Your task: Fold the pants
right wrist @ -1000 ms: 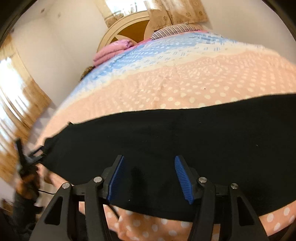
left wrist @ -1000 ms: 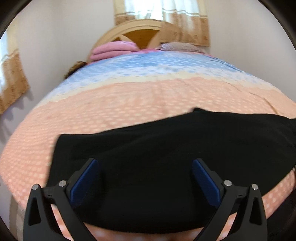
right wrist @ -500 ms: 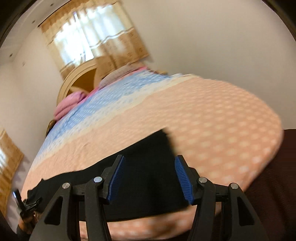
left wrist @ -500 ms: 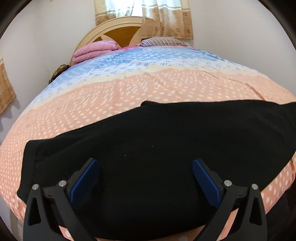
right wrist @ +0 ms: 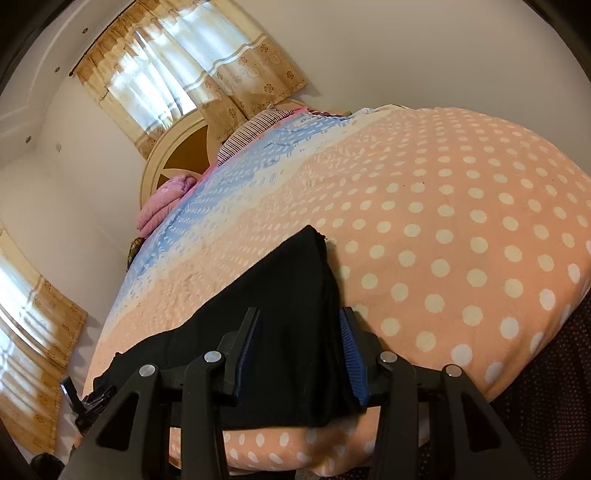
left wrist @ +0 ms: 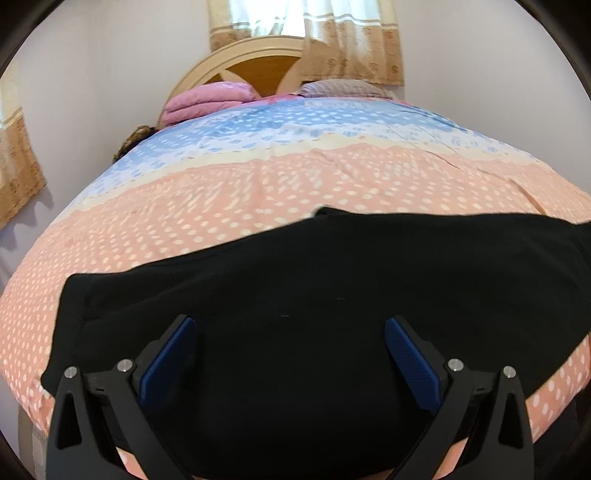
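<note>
Across the dotted, quilted bed (left wrist: 258, 192) lie flat matte-black pants (left wrist: 314, 295); left gripper (left wrist: 288, 354) gapes wide, right gripper (right wrist: 300, 350) fingers closing around their end, lower edge cut off.

The pants (left wrist: 332, 295) lie spread across the near end of the bed (left wrist: 258, 192), reaching from its left side to its right. Behind them, folded bedding (left wrist: 207, 99) and a pillow (left wrist: 340, 88) rest against the headboard (left wrist: 258, 70), before a curtained window (left wrist: 306, 22).

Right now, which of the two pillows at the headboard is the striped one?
The striped pillow lies on the right in the left wrist view; the pink pillow beside it is plain, puffier, on the left.
</note>
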The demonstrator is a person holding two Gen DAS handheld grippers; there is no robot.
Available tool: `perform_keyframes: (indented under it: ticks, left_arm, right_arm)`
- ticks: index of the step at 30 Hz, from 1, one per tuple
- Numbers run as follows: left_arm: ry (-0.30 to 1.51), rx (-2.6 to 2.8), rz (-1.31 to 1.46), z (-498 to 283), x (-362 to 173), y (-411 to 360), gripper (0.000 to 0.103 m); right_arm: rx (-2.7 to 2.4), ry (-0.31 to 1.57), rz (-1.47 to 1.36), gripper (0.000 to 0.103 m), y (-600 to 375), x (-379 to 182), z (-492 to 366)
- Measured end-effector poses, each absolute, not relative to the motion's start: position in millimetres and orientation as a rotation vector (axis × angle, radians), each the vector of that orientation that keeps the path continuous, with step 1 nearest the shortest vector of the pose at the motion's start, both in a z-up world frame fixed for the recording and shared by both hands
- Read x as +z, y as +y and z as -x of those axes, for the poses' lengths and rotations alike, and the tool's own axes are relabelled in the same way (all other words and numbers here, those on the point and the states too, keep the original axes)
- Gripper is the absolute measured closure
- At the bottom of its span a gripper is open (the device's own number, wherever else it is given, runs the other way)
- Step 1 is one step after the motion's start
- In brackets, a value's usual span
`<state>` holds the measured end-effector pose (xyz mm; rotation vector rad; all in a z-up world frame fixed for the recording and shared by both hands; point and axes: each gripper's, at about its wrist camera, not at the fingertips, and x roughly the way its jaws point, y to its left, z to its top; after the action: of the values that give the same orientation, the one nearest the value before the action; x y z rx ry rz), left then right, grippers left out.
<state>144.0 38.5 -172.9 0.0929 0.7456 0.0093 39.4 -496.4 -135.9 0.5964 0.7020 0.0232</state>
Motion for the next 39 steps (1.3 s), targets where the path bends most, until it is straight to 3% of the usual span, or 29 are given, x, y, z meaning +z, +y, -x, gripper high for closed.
perform_keyframes:
  ticks: [1, 3, 11, 13, 14, 15, 16, 19, 22, 23, 25, 26, 29, 37, 39]
  left_arm:
    - [0.750, 0.018, -0.083, -145.3, -173.7, 42.6, 0.000]
    - [0.760, 0.032, -0.065, -146.9, -175.7, 51.1, 0.000]
    - [0.760, 0.036, -0.054, -148.4, -178.8, 62.6, 0.000]
    - [0.760, 0.037, -0.060, -147.4, -178.4, 62.7, 0.000]
    - [0.756, 0.036, -0.076, -145.7, -176.9, 61.9, 0.000]
    - [0.751, 0.036, -0.092, -144.7, -175.2, 62.1, 0.000]
    - [0.744, 0.042, -0.111, -142.8, -173.6, 62.5, 0.000]
    - [0.738, 0.072, -0.155, -142.5, -172.3, 72.2, 0.000]
    - [0.736, 0.087, -0.109, -141.4, -171.9, 90.0, 0.000]
    - [0.738, 0.106, -0.091, -141.1, -172.6, 96.8, 0.000]
    - [0.741, 0.127, -0.082, -140.2, -175.7, 102.7, 0.000]
    - [0.743, 0.133, -0.077, -139.7, -178.1, 106.4, 0.000]
    - [0.745, 0.129, -0.063, -138.2, -182.9, 112.0, 0.000]
    - [0.737, 0.130, -0.066, -137.7, -185.1, 112.5, 0.000]
    - [0.738, 0.129, -0.062, -137.8, -183.8, 113.8, 0.000]
  right_arm:
    - [0.034, 0.712, -0.612, 0.089, -497.0, -137.4, -41.8]
    - [0.005, 0.695, -0.623, 0.091, -501.0, -135.7, -38.8]
    - [-0.036, 0.653, -0.598, 0.090, -514.7, -134.0, -34.0]
    - [-0.047, 0.653, -0.592, 0.082, -512.9, -130.4, -33.1]
    - [-0.063, 0.651, -0.586, 0.073, -512.9, -125.5, -31.6]
    - [-0.090, 0.634, -0.580, 0.054, -513.8, -118.0, -29.5]
    - [-0.109, 0.609, -0.574, 0.046, -515.7, -111.4, -29.2]
    - [-0.067, 0.562, -0.574, 0.044, -519.3, -90.1, -43.7]
    - [-0.084, 0.654, -0.617, 0.044, -525.6, -93.2, -77.0]
    - [-0.076, 0.709, -0.653, 0.044, -528.6, -101.0, -90.4]
    - [-0.020, 0.756, -0.723, 0.061, -530.5, -114.3, -106.2]
    - [0.009, 0.782, -0.731, 0.076, -528.8, -119.2, -112.1]
    - [0.025, 0.776, -0.748, 0.088, -528.4, -120.1, -110.9]
    - [-0.039, 0.714, -0.700, 0.091, -531.5, -127.7, -102.8]
    - [-0.020, 0.688, -0.761, 0.084, -538.4, -130.4, -94.4]
